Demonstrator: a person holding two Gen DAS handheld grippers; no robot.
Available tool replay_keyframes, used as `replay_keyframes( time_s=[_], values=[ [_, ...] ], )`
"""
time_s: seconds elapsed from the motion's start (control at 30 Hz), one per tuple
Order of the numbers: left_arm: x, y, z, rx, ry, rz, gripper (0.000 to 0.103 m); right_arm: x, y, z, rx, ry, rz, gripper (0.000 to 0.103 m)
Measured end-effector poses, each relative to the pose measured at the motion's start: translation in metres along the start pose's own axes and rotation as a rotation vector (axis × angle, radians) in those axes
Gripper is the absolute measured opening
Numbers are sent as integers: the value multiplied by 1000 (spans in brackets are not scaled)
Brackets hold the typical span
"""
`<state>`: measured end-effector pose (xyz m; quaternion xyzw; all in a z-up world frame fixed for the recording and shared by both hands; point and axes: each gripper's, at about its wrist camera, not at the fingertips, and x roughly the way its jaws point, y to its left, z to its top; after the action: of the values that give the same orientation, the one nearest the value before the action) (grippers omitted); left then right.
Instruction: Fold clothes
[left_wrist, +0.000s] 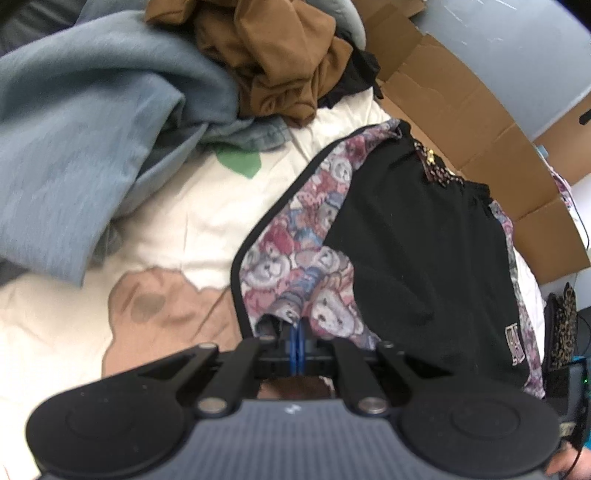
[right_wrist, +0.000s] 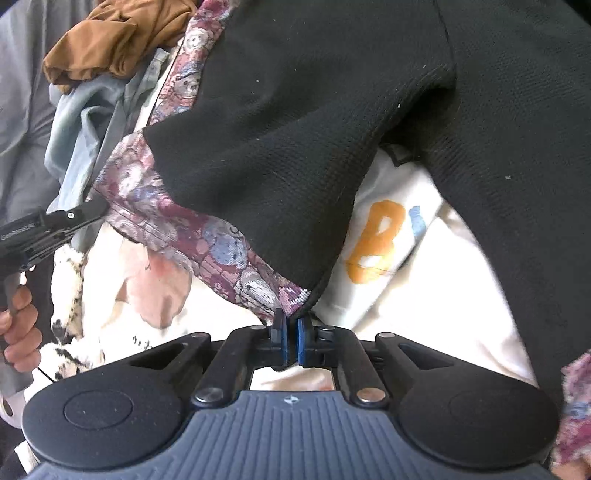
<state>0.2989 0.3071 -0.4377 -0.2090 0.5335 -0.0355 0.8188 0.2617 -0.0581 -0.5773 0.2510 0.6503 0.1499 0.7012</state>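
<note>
Both pairs of blue-padded fingers were pinched onto the same garment when I checked my two views. On my left gripper (left_wrist: 297, 341) the pads sat flat together with the teddy-bear-print hem caught between them. On my right gripper (right_wrist: 291, 338) the jaws were drawn in to a thin slit, biting the corner where the print trim met the black edge.

That garment (left_wrist: 413, 236) was a black top of coarse, waffle-like knit, flecked with lint and bordered by a woven panel of pink, blue and grey bears with thin black piping. From my left view it lay spread from about twelve o'clock round to three o'clock of the fingers, across a cream bedspread (left_wrist: 177, 225) printed with a tan bear shape and a green patch. At ten o'clock slumped a soft, fleecy grey-blue garment (left_wrist: 85, 122), and at twelve o'clock a crumpled brown garment (left_wrist: 280, 59) in smoother cloth. Flattened cardboard (left_wrist: 465, 110) ran along the far edge at one to two o'clock.

From my right view the black knit hung in a heavy fold from twelve o'clock, lifted clear of the bedspread, whose orange printed letter showed at one o'clock. Both grippers pitched steeply downward toward the bed. At nine o'clock in the right view I could see the left gripper's black body reaching in to the print trim, with the person's left hand (right_wrist: 18, 332) curled round its handle at eight o'clock.
</note>
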Motion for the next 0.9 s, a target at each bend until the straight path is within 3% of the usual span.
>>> replay_keyframes(
  time_s=[0.23, 0.33, 0.63, 0.9],
  values=[
    [7, 0, -23, -2, 86, 3, 4, -27, -11, -6, -15, -8, -71, 2],
    [6, 0, -31, 14, 121, 49, 16, -33, -18, -8, -22, -17, -121, 2],
    [-13, 20, -24, -13, 66, 95, 23, -37, -33, -8, -12, -41, -176, 2],
    [17, 31, 4, 35, 29, 109, 26, -36, -37, -6, 8, -62, -217, 2]
  ],
)
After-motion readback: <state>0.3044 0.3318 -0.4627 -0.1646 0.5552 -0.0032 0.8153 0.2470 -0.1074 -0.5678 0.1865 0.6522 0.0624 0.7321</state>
